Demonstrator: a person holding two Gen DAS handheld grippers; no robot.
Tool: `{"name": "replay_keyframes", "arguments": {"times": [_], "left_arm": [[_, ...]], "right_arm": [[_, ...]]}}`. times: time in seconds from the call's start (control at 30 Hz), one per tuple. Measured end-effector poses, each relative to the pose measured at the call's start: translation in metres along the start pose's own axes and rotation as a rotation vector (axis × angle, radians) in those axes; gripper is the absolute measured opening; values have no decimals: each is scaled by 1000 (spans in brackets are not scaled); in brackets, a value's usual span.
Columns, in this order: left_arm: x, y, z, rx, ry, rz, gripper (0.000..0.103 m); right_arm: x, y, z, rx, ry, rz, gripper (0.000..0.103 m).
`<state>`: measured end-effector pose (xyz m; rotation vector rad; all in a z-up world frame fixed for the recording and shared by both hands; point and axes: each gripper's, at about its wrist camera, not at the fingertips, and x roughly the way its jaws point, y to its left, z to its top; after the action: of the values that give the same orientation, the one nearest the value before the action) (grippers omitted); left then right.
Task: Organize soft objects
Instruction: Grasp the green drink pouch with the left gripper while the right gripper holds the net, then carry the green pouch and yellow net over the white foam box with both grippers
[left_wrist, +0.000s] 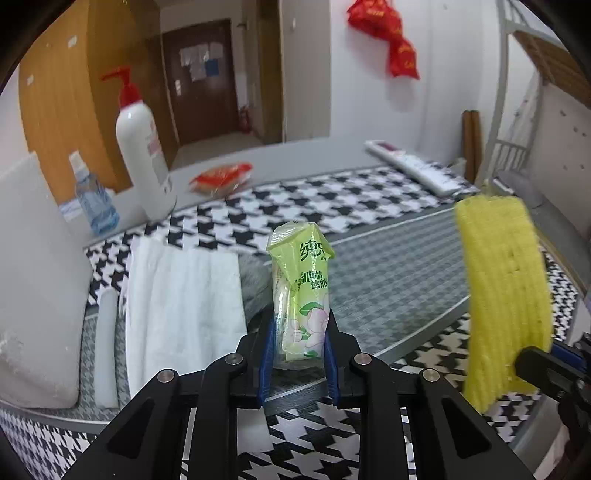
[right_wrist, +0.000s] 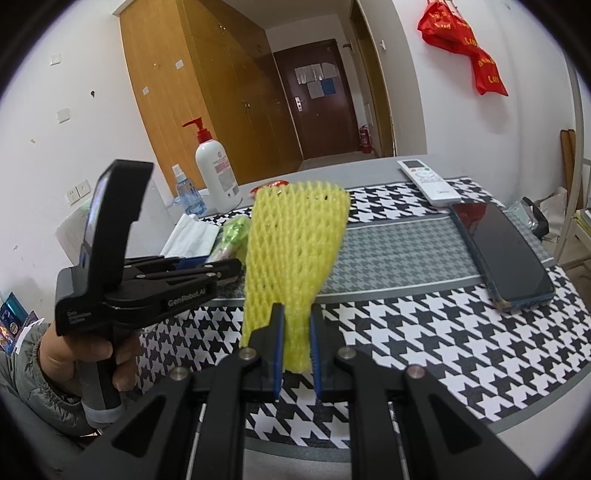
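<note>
Left gripper (left_wrist: 299, 354) clamps a green tissue pack (left_wrist: 301, 288); right gripper (right_wrist: 297, 343) pinches yellow foam netting (right_wrist: 295, 254). Both look due for placing, perhaps near the white towel (left_wrist: 184, 310) at nine o'clock.

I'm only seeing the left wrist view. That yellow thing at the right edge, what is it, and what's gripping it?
Observer: A yellow foam net. The right gripper is shut on its narrow lower end, and the net fans out above.
Operator: Anything on the table further right that I can't see?
Observer: Yes, a dark phone lies flat beside the white remote.
Operator: And who is holding my gripper?
Observer: A hand in a grey padded sleeve holds the left gripper, which is closed on the green tissue pack.
</note>
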<state>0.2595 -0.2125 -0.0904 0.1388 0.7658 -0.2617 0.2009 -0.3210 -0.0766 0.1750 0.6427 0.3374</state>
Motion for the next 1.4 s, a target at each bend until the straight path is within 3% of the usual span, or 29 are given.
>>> {"name": "replay_keyframes", "arguments": {"times": [0.33,0.67,1.4], "left_arm": [[-52,6,4,4,-114,-57,25],[-98,24,3,5,-227,-42,25],[-144,63,6,-14,-323,-14,25]], "right_arm": [[-16,14,9,-18,-34,-6,16],[-25,40,23,-51,-86,9,16],[-26,78,53,-123,-145,39,16]]}}
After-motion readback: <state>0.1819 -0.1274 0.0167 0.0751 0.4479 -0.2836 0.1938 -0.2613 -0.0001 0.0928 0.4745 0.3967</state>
